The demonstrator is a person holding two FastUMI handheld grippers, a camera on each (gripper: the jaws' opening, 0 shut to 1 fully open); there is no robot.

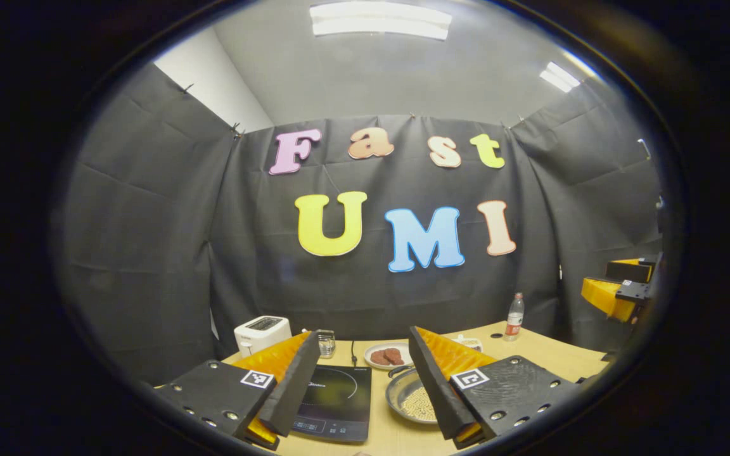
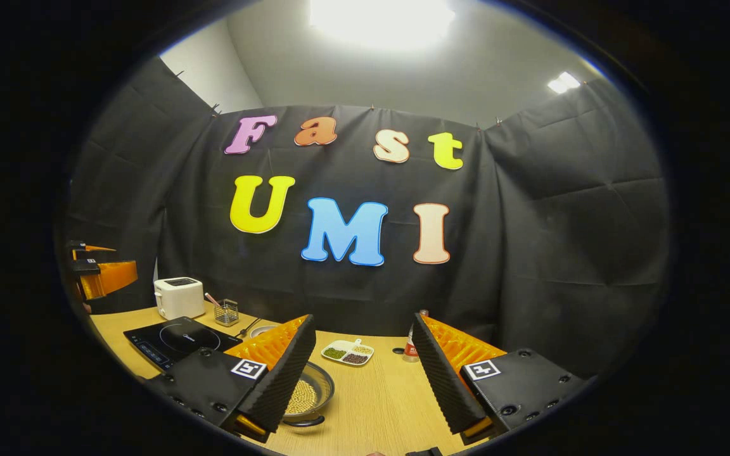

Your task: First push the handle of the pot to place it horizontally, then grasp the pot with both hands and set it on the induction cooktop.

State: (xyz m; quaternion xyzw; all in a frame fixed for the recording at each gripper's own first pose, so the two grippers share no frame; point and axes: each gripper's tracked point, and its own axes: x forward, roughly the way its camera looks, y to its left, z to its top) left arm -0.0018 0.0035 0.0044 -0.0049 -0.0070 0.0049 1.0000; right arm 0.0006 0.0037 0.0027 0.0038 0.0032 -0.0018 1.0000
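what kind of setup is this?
Likely a mock kitchen in a recording booth: black cloth walls around a wooden table with an induction cooktop, toaster and pot of beans.

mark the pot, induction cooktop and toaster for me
pot point(image 1: 417, 400): left gripper view, on the beans inside it.
induction cooktop point(image 1: 333, 396): left gripper view, middle of its glass top.
toaster point(image 2: 179, 297): right gripper view, its front face.
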